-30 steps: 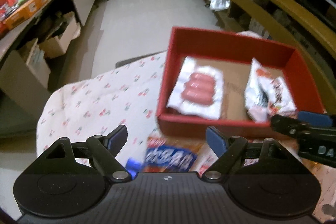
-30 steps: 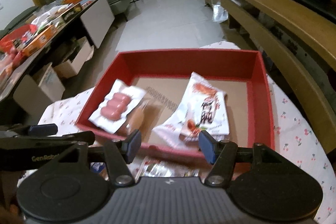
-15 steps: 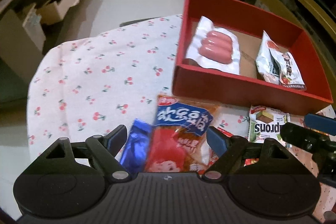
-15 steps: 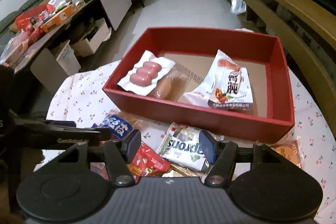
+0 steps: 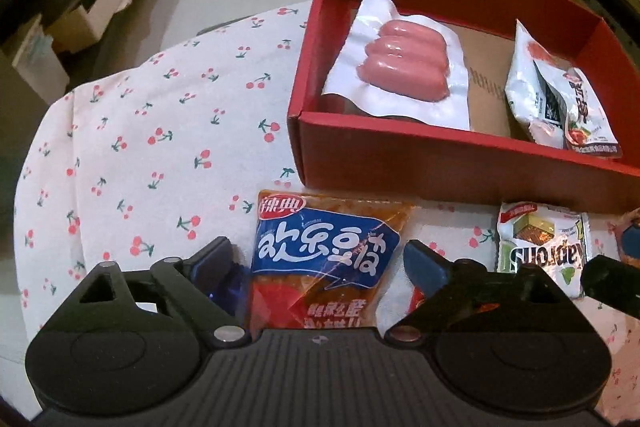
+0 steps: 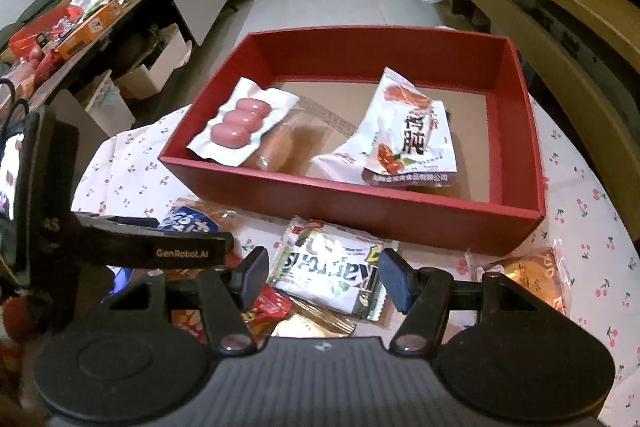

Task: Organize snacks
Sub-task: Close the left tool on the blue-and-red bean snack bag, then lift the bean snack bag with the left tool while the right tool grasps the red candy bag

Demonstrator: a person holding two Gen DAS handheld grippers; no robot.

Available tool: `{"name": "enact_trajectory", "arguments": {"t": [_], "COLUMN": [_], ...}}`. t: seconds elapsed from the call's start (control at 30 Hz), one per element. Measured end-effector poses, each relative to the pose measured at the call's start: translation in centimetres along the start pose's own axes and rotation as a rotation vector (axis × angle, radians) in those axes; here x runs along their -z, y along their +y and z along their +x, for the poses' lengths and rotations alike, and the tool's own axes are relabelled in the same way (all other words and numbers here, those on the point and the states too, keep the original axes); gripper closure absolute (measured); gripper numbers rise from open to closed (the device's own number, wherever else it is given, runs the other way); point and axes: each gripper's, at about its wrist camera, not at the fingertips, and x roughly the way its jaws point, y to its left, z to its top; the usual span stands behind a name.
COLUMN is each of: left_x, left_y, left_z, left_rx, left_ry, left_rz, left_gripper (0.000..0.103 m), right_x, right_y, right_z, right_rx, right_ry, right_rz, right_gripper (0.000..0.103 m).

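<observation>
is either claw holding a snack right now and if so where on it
Nothing is held. The left claw is opening astride the blue and orange packet, pads clear. The right claw hangs open above the green wafer pack.

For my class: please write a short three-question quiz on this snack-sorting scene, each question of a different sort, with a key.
1. True or false: the vacuum pack of three pink sausages lies inside the red cardboard box.
2. Which packet lies between the fingers of the left tongs?
A. the orange pouch with a blue label
B. the green and white wafer packet
C. the white packet with red print
3. Fill in: the box stands on a white cloth printed with red ____.

Key: 1 true; 2 A, the jaws are opening, not pressing on it; 3 cherries.
</observation>
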Motion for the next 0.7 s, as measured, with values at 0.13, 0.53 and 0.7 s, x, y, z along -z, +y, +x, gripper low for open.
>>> {"name": "enact_trajectory", "arguments": {"t": [0.13, 0.53, 0.7], "left_x": [0.7, 2.0, 1.9], "left_y": [0.0, 1.2, 2.5], "left_z": [-1.3, -3.8, -4.8], "left_rx": [0.003, 0.05, 0.093], "left_ry": [-0.005, -0.017, -0.032], "left_rz": [0.002, -0.031, -0.056], "left_gripper": [0.029, 0.04, 0.042], "right_x": [-0.2, 1.3, 2.0], "right_y": [-0.6, 0.3, 1.4], "right_z": [0.6, 0.9, 0.9], "right_rx": [0.019, -0.054, -0.068], "right_ry": [0.017, 0.103, 0.112], "right_rz": [0.01, 0.083, 0.085], "right_gripper": [0.042, 0.042, 0.042]}}
